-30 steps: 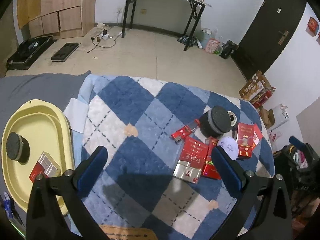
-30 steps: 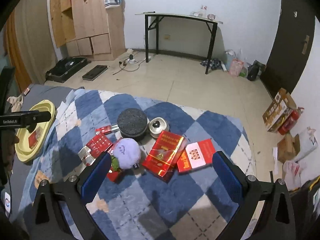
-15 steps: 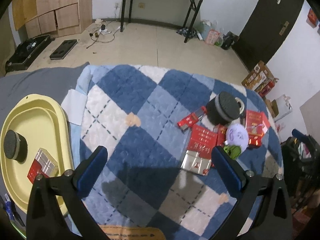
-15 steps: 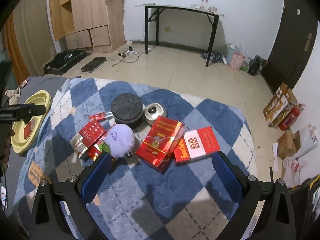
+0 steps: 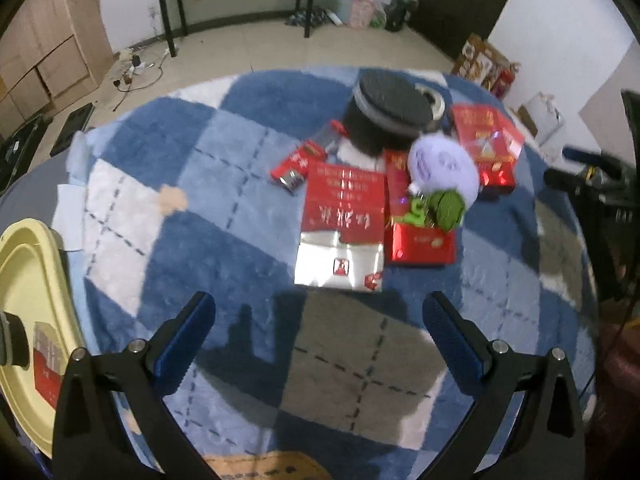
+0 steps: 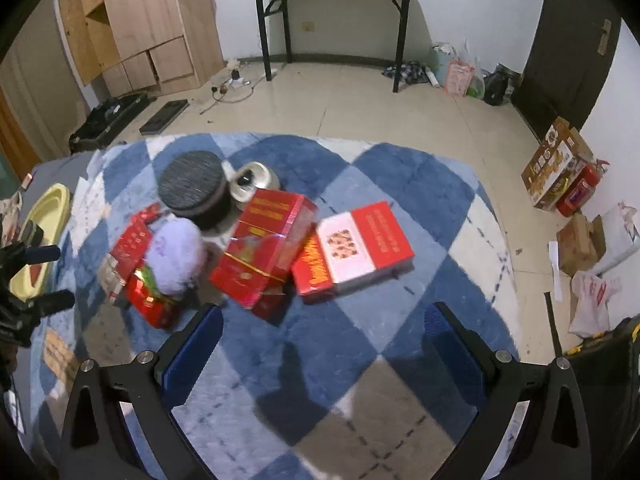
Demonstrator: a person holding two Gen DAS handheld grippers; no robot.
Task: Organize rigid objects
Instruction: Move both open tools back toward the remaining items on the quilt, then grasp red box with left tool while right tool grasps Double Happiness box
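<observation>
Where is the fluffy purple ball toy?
The fluffy purple toy sits in the pile on the blue checked blanket, left of centre in the right wrist view, just in front of the black round container and beside the shiny red box.

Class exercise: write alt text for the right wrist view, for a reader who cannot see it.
An open right hand-held gripper hovers over a blue checked blanket holding a pile of red boxes, a purple plush toy and a dark round container. A yellow tray sits at the far left.
</observation>
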